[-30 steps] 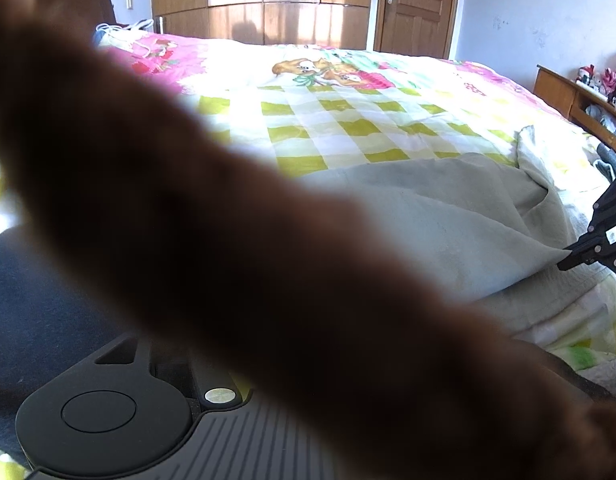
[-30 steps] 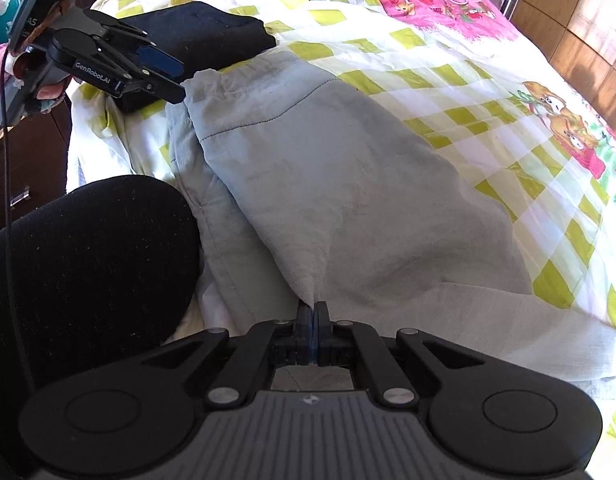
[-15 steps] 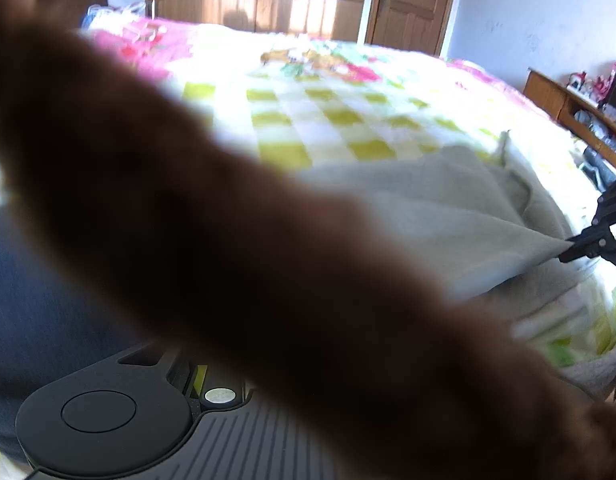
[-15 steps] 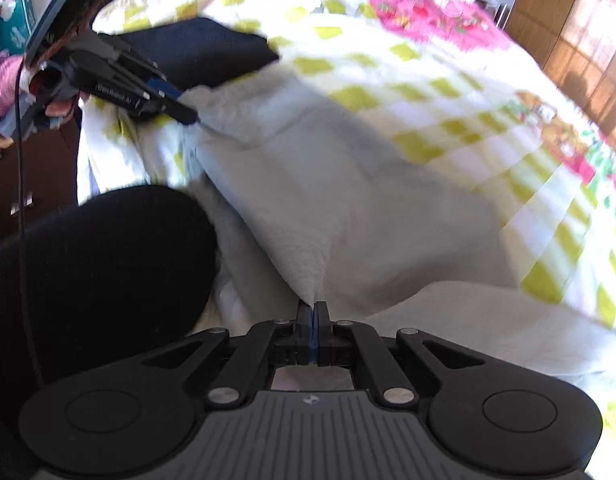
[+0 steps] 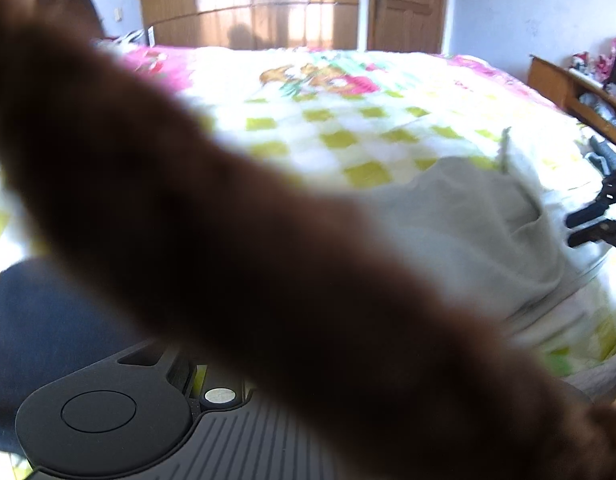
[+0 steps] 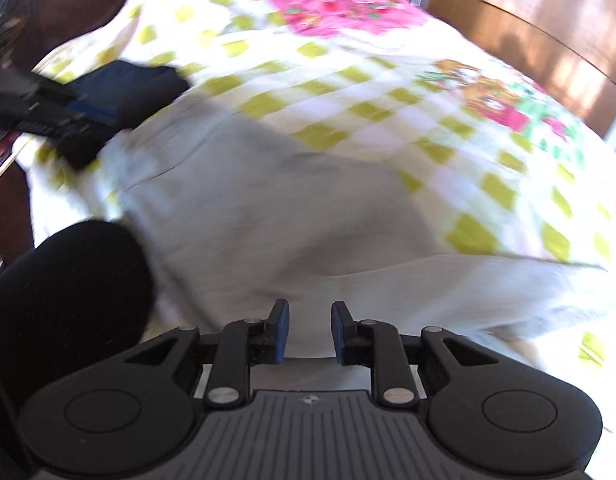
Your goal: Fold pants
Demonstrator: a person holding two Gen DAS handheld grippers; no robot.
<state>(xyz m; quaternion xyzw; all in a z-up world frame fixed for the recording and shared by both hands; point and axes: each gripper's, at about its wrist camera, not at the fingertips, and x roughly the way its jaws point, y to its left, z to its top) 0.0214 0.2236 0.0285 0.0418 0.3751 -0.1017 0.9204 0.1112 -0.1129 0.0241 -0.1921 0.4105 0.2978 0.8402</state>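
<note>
The light grey pants [image 6: 276, 208] lie folded over on the checked bedspread [image 6: 348, 80]; they also show in the left wrist view [image 5: 460, 224]. My right gripper [image 6: 306, 330] is open and empty just above the near edge of the pants; it also shows at the right edge of the left wrist view [image 5: 584, 226]. My left gripper [image 6: 80, 136] is blurred at the far left corner of the pants, near the dark garment. In its own view a brown furry mass [image 5: 228, 240] hides its fingers.
A folded dark blue garment [image 6: 128, 88] lies on the bed's far left corner. A black-clad knee [image 6: 64, 288] is at the near left. A wooden shelf [image 5: 576, 88] stands right of the bed, with a wardrobe [image 5: 248, 0] and door [image 5: 408, 4] behind.
My right gripper has opened and let go of the pants fold, which now lies on the bed. Both views have shifted and are motion-blurred.
</note>
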